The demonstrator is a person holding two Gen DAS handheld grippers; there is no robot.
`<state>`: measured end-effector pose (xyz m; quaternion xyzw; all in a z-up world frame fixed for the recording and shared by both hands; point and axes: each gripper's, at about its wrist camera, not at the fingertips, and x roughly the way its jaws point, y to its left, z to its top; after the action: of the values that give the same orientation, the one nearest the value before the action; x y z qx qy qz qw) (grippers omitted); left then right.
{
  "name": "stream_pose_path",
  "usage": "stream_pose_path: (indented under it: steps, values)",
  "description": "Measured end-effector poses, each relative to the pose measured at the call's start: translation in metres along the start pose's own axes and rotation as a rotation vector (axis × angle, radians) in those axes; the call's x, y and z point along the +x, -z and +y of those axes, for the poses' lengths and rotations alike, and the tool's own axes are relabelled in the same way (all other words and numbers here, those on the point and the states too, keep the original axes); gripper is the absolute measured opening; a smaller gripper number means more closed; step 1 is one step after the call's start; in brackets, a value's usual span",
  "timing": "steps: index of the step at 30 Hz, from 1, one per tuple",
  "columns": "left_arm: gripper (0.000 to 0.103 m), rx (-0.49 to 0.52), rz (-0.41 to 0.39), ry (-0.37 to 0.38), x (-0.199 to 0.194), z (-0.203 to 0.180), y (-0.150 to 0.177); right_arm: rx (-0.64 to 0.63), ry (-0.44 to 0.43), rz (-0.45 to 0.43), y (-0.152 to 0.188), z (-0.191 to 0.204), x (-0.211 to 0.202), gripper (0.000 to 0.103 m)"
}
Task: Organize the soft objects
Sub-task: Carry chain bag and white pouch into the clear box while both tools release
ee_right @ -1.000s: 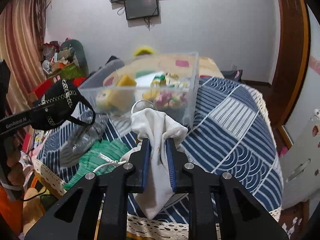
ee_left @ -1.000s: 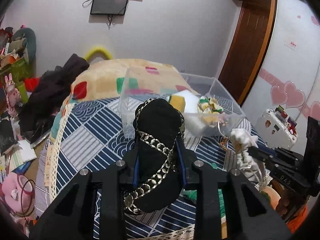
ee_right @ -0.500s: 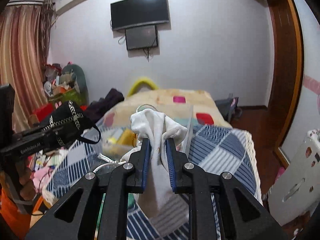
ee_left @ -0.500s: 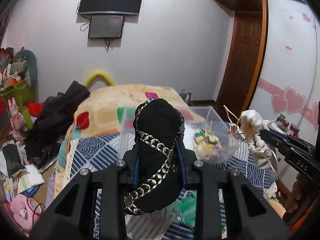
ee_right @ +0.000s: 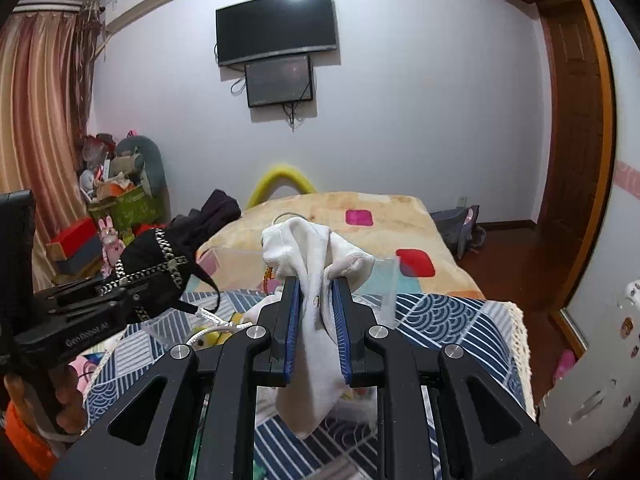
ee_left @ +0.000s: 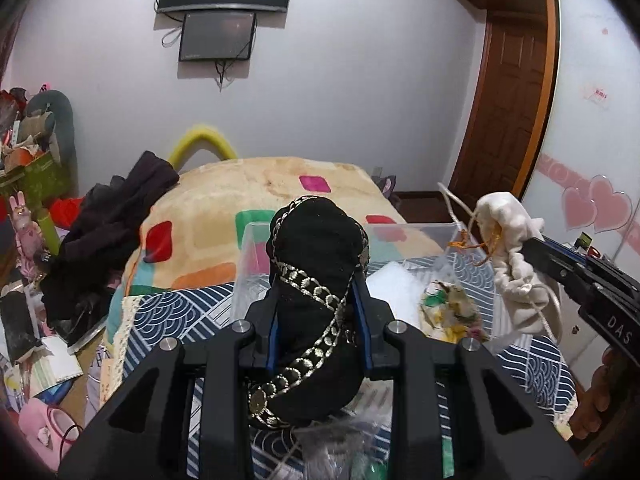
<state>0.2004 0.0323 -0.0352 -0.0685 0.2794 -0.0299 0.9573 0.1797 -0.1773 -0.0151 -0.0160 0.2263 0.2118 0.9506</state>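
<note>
My left gripper (ee_left: 318, 280) is shut on a black fabric piece with gold chain trim (ee_left: 316, 264), held up above the bed. It also shows in the right wrist view (ee_right: 156, 268). My right gripper (ee_right: 316, 284) is shut on a white drawstring pouch (ee_right: 316, 256), also raised; it shows in the left wrist view (ee_left: 516, 264) at the right. A clear plastic bin (ee_left: 400, 232) sits on the bed below and beyond both grippers, holding yellow and floral soft items (ee_left: 448, 308).
The bed has a blue patterned cover (ee_right: 440, 320) and a cream blanket with coloured squares (ee_left: 224, 208). Dark clothes (ee_left: 112, 224) lie at its left. Green cloth and plastic wrap (ee_left: 352, 448) lie below my left gripper. Clutter fills the left floor; a wooden door stands right.
Both grippers have lifted and tilted up with their cloth items, so the bin now sits lower and farther in both views. Both grips are unchanged.
</note>
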Motion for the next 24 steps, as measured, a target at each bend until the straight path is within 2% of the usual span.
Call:
stream_pose_path:
  steps: [9, 15, 17, 20, 24]
  values:
    - [0.03, -0.016, 0.111, -0.001, 0.057, 0.005, 0.002, -0.05, 0.003, 0.112, 0.007, 0.014, 0.048, 0.015]
    - [0.03, 0.003, 0.157, -0.018, 0.072, 0.001, 0.013, -0.047, 0.002, 0.19, 0.018, 0.011, 0.065, 0.016]
    - [0.033, -0.003, 0.163, -0.014, 0.072, 0.003, 0.015, -0.045, -0.008, 0.205, 0.02, 0.01, 0.065, 0.016]
    - [0.039, -0.012, 0.165, -0.013, 0.07, 0.006, 0.015, -0.035, -0.024, 0.21, 0.017, 0.007, 0.061, 0.021]
    - [0.046, -0.012, 0.148, -0.01, 0.057, 0.007, 0.014, -0.025, -0.027, 0.202, 0.014, 0.004, 0.053, 0.036]
